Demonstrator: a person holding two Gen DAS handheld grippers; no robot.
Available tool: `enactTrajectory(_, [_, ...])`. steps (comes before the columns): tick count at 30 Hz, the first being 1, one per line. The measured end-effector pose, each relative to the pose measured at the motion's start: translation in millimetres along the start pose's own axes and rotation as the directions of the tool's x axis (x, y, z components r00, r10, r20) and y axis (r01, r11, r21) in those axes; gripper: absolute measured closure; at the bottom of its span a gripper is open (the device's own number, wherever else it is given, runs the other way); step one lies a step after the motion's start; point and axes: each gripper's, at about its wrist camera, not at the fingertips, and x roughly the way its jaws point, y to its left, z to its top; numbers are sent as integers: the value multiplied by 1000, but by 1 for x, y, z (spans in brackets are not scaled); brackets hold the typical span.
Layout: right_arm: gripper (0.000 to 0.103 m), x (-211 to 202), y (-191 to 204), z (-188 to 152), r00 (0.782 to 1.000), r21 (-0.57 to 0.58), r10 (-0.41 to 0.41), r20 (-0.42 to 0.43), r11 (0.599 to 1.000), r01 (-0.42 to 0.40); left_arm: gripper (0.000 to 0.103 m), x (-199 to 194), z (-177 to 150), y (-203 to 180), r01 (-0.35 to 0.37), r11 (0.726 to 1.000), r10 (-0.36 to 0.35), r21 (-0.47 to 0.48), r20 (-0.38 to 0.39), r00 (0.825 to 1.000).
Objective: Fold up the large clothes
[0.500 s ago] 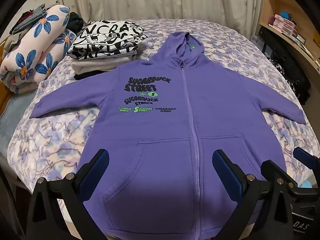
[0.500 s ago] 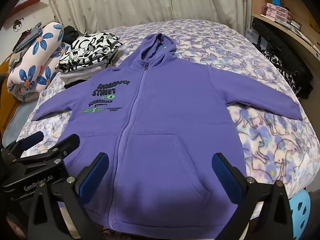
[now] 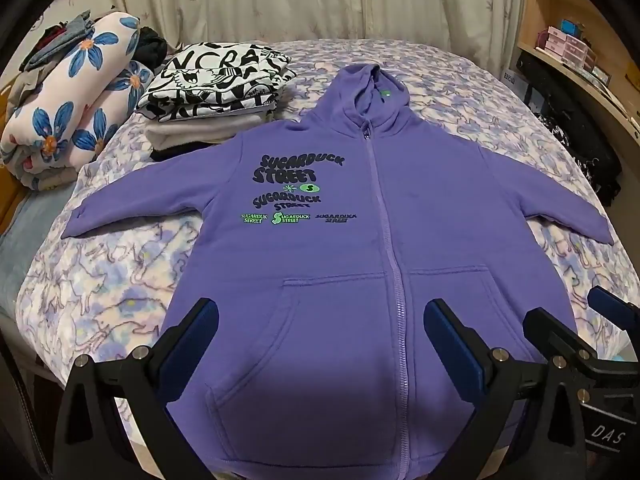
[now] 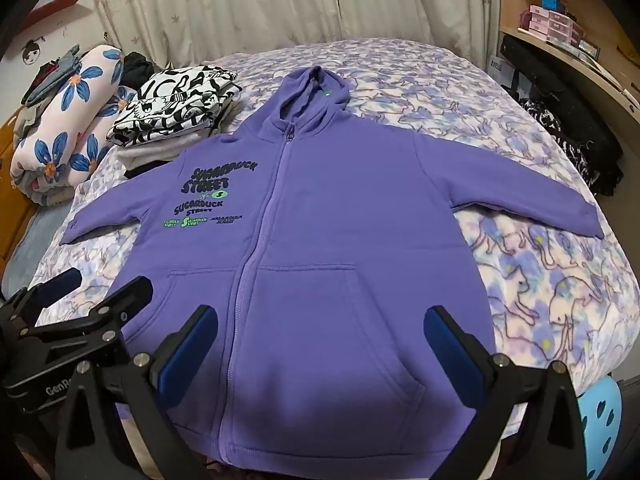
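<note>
Here we are over the bed with the pale lilac animal-print cover point(image 3: 120, 288), and the purple zip-front fleece hoodie point(image 3: 360, 240) lies flat on it, front up, sleeves spread to either side. Its long axis runs from the hem at the bottom of the frame up to the hood at top centre, zip straight along it. The left gripper point(image 3: 320, 344) hovers above the hem, jaws wide open and empty, just left of the zip; the right gripper point(image 4: 320, 344) hovers beside it, jaws equally wide, over the right pocket. Each sits nearer its own sleeve, I'd say. The hem's edge is cut off behind the jaws. At upper left sits a folded black-and-white lettered garment point(image 3: 216, 76); what's beneath it is hard to make out.
</note>
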Motion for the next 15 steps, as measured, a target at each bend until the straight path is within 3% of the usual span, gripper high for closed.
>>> enactTrajectory(15, [0,0,4,4,1000,0,-14,3,1000,14,4,-3,1,-4,-34,999,34,21,16,999])
